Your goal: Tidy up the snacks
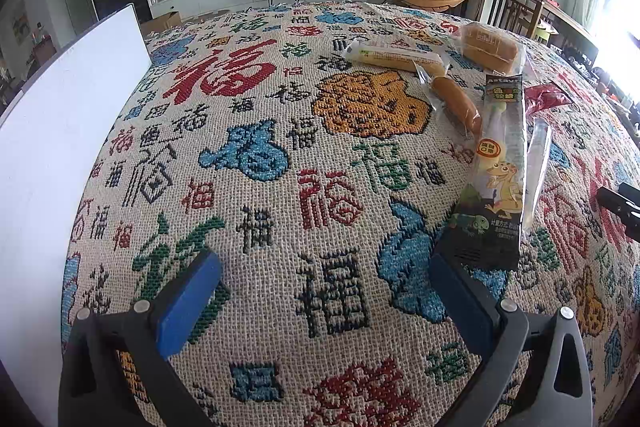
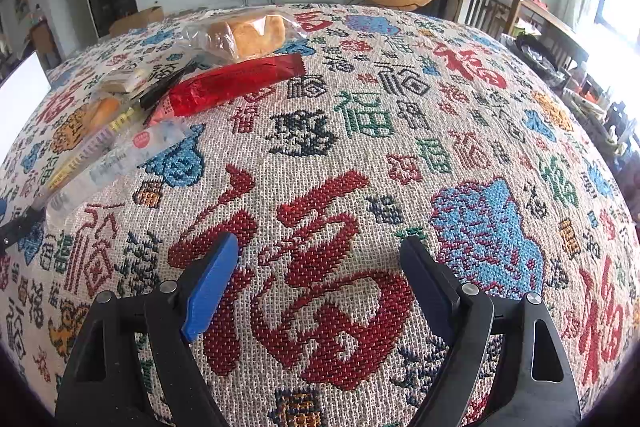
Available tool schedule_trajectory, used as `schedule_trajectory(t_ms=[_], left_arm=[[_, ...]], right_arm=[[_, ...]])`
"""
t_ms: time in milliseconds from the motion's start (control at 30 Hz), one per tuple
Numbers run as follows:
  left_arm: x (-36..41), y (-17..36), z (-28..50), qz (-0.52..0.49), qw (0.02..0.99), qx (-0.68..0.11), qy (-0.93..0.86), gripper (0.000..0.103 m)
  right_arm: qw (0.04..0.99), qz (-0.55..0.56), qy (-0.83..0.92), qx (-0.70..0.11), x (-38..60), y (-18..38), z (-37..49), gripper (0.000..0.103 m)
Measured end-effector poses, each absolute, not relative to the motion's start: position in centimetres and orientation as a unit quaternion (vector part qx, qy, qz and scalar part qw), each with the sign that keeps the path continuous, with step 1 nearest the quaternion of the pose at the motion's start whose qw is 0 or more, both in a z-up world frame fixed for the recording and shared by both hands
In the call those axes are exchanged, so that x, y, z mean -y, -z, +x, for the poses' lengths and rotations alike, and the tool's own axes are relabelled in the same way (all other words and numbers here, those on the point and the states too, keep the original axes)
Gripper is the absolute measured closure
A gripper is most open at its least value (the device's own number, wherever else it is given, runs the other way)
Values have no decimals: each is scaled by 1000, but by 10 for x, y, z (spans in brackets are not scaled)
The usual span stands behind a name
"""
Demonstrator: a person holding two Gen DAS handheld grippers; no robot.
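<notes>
Both sets of jaws wide and empty over the woven surface [image 2: 360, 155], snacks bunched together between them, dinosaur packet [image 1: 496, 179] beside left gripper [image 1: 324, 291], right gripper [image 2: 320, 275] probably just let go.

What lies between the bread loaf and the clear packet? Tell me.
In the right wrist view, the red packet lies between the bread loaf and the clear packet, on the cloth.
</notes>
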State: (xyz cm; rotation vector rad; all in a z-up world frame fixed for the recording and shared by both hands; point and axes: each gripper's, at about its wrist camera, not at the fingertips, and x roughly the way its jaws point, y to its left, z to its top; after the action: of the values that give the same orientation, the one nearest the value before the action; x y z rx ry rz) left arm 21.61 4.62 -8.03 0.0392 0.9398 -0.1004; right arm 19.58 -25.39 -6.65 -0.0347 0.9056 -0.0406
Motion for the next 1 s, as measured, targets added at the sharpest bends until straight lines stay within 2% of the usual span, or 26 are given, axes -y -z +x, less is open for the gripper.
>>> schedule_trajectory(t_ms=[1000], left_arm=[[-46,80,216,19,890,-453,48,0]], right_arm=[[899,-12,18,-438,255,67,196,18]])
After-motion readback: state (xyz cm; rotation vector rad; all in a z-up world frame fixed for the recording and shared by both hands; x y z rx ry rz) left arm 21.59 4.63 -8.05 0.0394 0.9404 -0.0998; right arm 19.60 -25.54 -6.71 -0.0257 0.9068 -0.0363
